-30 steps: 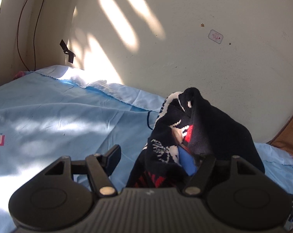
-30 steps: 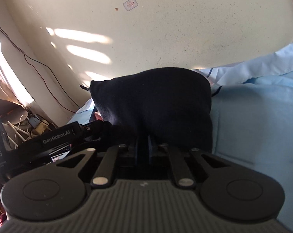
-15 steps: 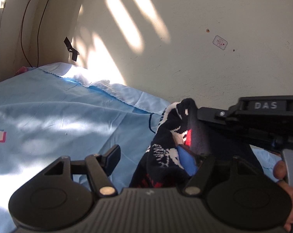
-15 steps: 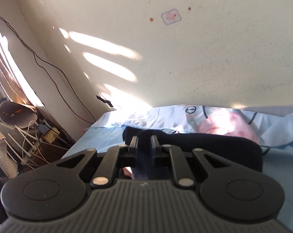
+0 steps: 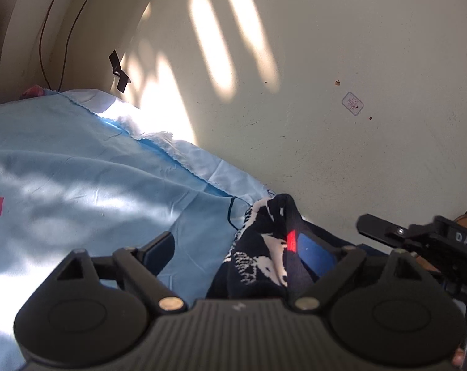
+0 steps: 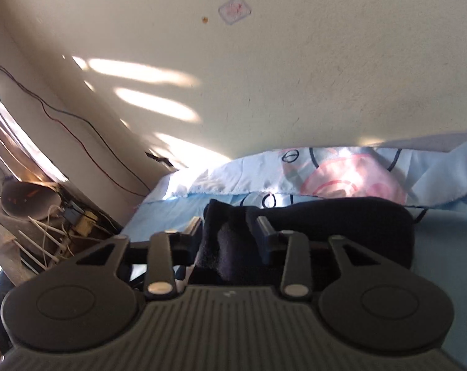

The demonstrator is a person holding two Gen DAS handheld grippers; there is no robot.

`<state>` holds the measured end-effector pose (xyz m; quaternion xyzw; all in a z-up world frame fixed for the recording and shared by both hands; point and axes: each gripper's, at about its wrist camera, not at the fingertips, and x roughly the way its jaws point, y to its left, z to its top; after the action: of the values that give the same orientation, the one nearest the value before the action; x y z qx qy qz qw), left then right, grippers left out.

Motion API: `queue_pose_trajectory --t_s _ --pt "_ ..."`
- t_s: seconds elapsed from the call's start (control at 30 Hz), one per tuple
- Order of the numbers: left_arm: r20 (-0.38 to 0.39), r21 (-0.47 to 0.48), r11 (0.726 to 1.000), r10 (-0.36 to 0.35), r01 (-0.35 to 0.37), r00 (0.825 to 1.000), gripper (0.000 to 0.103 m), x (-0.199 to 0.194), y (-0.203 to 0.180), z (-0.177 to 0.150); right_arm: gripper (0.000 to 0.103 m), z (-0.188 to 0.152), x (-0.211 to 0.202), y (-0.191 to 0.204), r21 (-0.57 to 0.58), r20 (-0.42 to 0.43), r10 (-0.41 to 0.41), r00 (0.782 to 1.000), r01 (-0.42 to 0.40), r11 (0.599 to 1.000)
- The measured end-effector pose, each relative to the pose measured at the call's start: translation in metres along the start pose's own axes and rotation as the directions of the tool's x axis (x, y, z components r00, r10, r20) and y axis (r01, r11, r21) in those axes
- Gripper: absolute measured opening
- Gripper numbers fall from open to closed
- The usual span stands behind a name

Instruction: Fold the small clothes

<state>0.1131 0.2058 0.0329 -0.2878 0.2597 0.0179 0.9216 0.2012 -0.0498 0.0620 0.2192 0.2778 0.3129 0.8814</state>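
Note:
A small dark garment (image 5: 264, 256) with a white pattern and a red patch lies bunched on the light blue bed sheet (image 5: 78, 185). My left gripper (image 5: 238, 244) straddles it with its jaws opening wide. The blue pad (image 5: 315, 255) on the right shows bare beside the cloth. In the right wrist view the garment's plain dark side (image 6: 341, 219) lies low on the sheet (image 6: 443, 262). A fold of it stands loosely between the opening jaws of my right gripper (image 6: 230, 225). The right gripper's black frame (image 5: 434, 241) shows at the right of the left wrist view.
A cream wall (image 5: 326, 61) rises just behind the bed, with a cable (image 5: 43, 46) down its left corner. A printed pink and blue cover (image 6: 341, 179) lies along the wall. Left of the bed are a lamp (image 6: 26, 198) and tangled wires (image 6: 54, 235). A brown cushion (image 5: 465, 216) sits far right.
Both pairs of jaws have opened. The garment, held up high a second ago, has sunk flat onto the bed. The right gripper has drawn off it to the right and risen.

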Motion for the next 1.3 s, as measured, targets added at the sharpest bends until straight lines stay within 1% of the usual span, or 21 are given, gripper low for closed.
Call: queue_pose_trajectory --t_s 0.03,0.07,0.1,0.13,0.2,0.33,0.43,0.47,0.57,0.63,0.7,0.73,0.77,0.9,0.97,1.07,1.1,1.13,1.17,1.27,1.3 --pt "-0.005 -0.009 1.0 -0.018 0.018 1.0 0.096 0.0 0.001 0.0 0.065 -0.002 -0.017 -0.005 -0.004 0.043 -0.009 0.999 0.009 1.0" --pt "-0.009 -0.012 0.999 -0.029 0.029 1.0 0.099 0.0 0.001 0.0 0.072 -0.006 -0.03 -0.011 -0.002 0.069 -0.013 0.998 0.013 1.0" --pt "-0.014 -0.011 0.999 -0.037 0.037 0.999 0.101 0.001 0.0 -0.001 0.081 -0.011 -0.041 -0.02 0.01 0.084 -0.021 0.996 0.02 1.0" --pt "-0.019 -0.007 0.999 -0.043 0.043 0.999 0.103 0.002 -0.001 -0.001 0.084 -0.016 -0.049 -0.028 0.027 0.089 -0.03 0.996 0.028 0.999" --pt "-0.048 0.004 0.998 -0.06 0.06 0.997 0.103 0.006 -0.003 -0.003 0.086 -0.03 -0.06 -0.049 0.09 0.073 -0.041 0.996 0.034 0.995" --pt "-0.148 0.016 0.997 -0.073 0.076 0.986 0.103 0.023 -0.005 -0.01 0.086 -0.052 -0.058 -0.079 0.219 0.03 -0.046 0.998 0.039 0.975" --pt "-0.253 -0.011 0.991 -0.131 0.133 0.958 0.103 0.039 -0.003 -0.018 0.086 -0.06 -0.042 -0.083 0.293 0.002 0.026 1.0 -0.025 0.956" --pt "-0.248 -0.007 0.99 -0.135 0.138 0.959 0.103 0.039 -0.003 -0.019 0.085 -0.06 -0.036 -0.081 0.292 -0.006 0.039 0.999 -0.035 0.956" --pt "-0.266 -0.063 0.981 -0.195 0.185 0.944 0.102 0.04 0.002 -0.02 0.086 -0.062 -0.018 -0.059 0.198 -0.036 0.032 0.999 -0.024 0.98" --pt "-0.273 -0.103 0.971 -0.236 0.216 0.933 0.096 0.04 0.005 -0.02 0.08 -0.063 -0.008 -0.045 0.161 -0.045 -0.005 0.999 0.012 0.987" --pt "-0.273 -0.08 0.971 -0.24 0.227 0.932 0.087 0.038 0.0 -0.021 0.058 -0.062 -0.008 -0.037 0.148 -0.027 -0.044 0.999 0.047 0.988" --pt "-0.27 -0.073 0.965 -0.261 0.25 0.927 0.083 0.036 -0.003 -0.022 0.052 -0.061 -0.011 -0.033 0.136 -0.013 -0.048 0.999 0.049 0.99" --pt "-0.268 -0.068 0.957 -0.29 0.282 0.919 0.082 0.033 -0.007 -0.022 0.046 -0.06 -0.017 -0.026 0.114 0.004 -0.044 0.999 0.044 0.993" --pt "-0.258 -0.018 0.911 -0.403 0.413 0.878 0.083 0.022 -0.034 -0.034 0.043 -0.06 -0.058 0.003 -0.03 0.121 -0.087 0.989 0.091 0.995" --pt "-0.278 -0.003 0.869 -0.476 0.495 0.834 0.082 0.02 -0.049 -0.044 0.043 -0.064 -0.083 0.006 -0.07 0.181 -0.114 0.977 0.128 0.989" --pt "-0.332 0.036 0.848 -0.49 0.53 0.806 0.079 0.025 -0.07 -0.063 0.043 -0.078 -0.118 -0.007 -0.051 0.241 -0.172 0.955 0.189 0.981" --pt "-0.363 0.07 0.854 -0.459 0.515 0.811 0.078 0.03 -0.078 -0.072 0.043 -0.082 -0.121 -0.013 -0.044 0.236 -0.197 0.952 0.213 0.976" --pt "-0.382 0.105 0.864 -0.423 0.493 0.822 0.075 0.033 -0.083 -0.078 0.043 -0.084 -0.119 -0.021 -0.029 0.215 -0.227 0.95 0.238 0.971" --pt "-0.386 0.152 0.872 -0.38 0.465 0.84 0.075 0.033 -0.087 -0.084 0.043 -0.086 -0.116 -0.029 -0.006 0.196 -0.245 0.95 0.251 0.968" --pt "-0.358 0.23 0.877 -0.326 0.421 0.875 0.076 0.031 -0.091 -0.091 0.05 -0.089 -0.107 -0.053 0.079 0.176 -0.252 0.952 0.241 0.967" --pt "-0.349 0.24 0.879 -0.318 0.412 0.882 0.077 0.03 -0.092 -0.092 0.053 -0.088 -0.107 -0.056 0.097 0.173 -0.244 0.954 0.23 0.968"
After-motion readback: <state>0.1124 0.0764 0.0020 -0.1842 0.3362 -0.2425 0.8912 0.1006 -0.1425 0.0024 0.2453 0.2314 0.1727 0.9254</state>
